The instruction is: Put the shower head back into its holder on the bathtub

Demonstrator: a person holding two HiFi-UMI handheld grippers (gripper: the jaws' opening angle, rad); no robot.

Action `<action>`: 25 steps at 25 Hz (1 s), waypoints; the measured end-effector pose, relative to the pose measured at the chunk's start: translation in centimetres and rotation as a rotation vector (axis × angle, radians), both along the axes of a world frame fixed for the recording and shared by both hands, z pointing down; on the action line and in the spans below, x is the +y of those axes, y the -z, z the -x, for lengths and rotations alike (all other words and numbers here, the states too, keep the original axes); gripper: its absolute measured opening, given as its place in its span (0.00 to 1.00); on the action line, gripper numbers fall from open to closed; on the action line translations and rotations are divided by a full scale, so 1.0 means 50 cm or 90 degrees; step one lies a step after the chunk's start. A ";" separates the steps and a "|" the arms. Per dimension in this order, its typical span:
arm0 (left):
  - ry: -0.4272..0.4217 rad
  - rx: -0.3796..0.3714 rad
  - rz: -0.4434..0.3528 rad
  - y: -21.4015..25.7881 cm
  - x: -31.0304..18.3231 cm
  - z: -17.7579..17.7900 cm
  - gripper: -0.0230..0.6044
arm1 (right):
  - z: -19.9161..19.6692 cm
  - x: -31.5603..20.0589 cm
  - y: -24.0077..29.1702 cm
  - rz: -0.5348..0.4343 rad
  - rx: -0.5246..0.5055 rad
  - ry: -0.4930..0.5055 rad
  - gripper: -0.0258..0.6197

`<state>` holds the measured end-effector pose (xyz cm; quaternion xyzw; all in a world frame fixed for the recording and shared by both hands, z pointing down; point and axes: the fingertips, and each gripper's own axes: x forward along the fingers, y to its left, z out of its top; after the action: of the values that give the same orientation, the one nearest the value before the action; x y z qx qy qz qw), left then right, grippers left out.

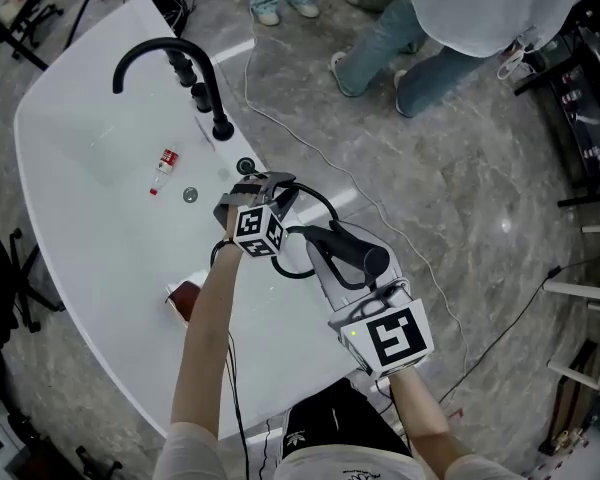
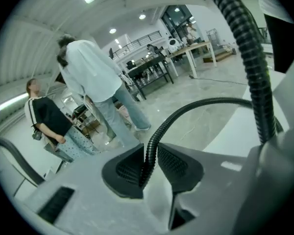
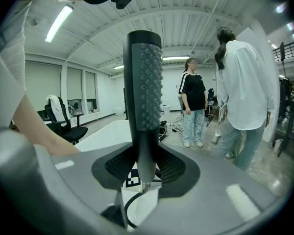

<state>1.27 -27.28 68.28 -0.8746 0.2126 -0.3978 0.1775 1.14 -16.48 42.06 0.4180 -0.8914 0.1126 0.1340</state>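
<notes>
- Grey marble-patterned floor (image 1: pixel 460 168) is seen from above around a long white bathtub (image 1: pixel 90 218). A black arched faucet (image 1: pixel 170 53) and a row of black knobs (image 1: pixel 202 93) are set on its far rim, and several people are seen standing beyond it.
- A slim black stick-shaped shower head (image 1: pixel 352 251) is held over the near rim of the bathtub by the right gripper (image 1: pixel 332 266). The fingers are pinched on the lowest part of its handle, just above where the hose leaves it.
- In the right gripper view, the shower head (image 3: pixel 143 82) is seen standing straight up out of the right gripper (image 3: pixel 143 173), crosswise to the fingers, with its studded spray face turned to the right.
- A black ribbed hose (image 1: pixel 320 203) is pinched by the left gripper (image 1: pixel 260 186). In the left gripper view, the hose (image 2: pixel 186 109) is seen passing down between the two pads of the left gripper (image 2: pixel 148 165), which are pressed onto it.
- A small black round holder (image 1: pixel 245 166), judged as such from its place past the last knob, is set in the rim just beyond the left gripper.
- From the right fingers, the holder lies up and to the left in the head view, with the left gripper between the two.
- The hose end of the handle appears to be the end nearer the holder, so it is judged that this end must be brought over the holder and lowered in first.
- The left gripper is nearer the holder, but only hose is carried by it.
</notes>
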 end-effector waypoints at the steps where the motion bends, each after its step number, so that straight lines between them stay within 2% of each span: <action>1: 0.026 0.037 -0.003 0.020 -0.012 0.008 0.16 | -0.002 -0.002 0.009 -0.003 -0.006 -0.003 0.26; 5: 0.173 0.204 -0.005 0.111 -0.082 0.084 0.14 | 0.005 -0.017 0.082 -0.058 -0.047 -0.017 0.26; 7: 0.245 0.271 -0.003 0.145 -0.115 0.137 0.14 | 0.014 -0.018 0.107 -0.078 -0.046 -0.014 0.26; 10: 0.327 0.326 -0.001 0.168 -0.146 0.213 0.13 | 0.028 -0.020 0.120 -0.093 -0.039 -0.011 0.26; 12: 0.363 0.358 0.003 0.169 -0.150 0.246 0.14 | 0.032 -0.019 0.117 -0.088 -0.041 -0.010 0.26; 14: 0.374 0.378 0.002 0.172 -0.144 0.259 0.14 | 0.038 -0.022 0.112 -0.077 -0.048 -0.008 0.26; 18: 0.356 0.408 -0.005 0.183 -0.118 0.243 0.13 | 0.053 -0.030 0.111 -0.075 -0.051 -0.002 0.26; 21: 0.372 0.442 0.002 0.172 -0.112 0.243 0.13 | 0.062 -0.031 0.101 -0.072 -0.052 0.004 0.26; 25: 0.359 0.483 0.004 0.178 -0.135 0.195 0.13 | 0.064 -0.035 0.078 -0.062 -0.050 0.001 0.26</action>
<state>-8.47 -34.05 59.36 -0.8671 0.4901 -0.0837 -0.0302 -2.04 -18.25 38.15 0.4182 -0.9009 0.0855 0.0783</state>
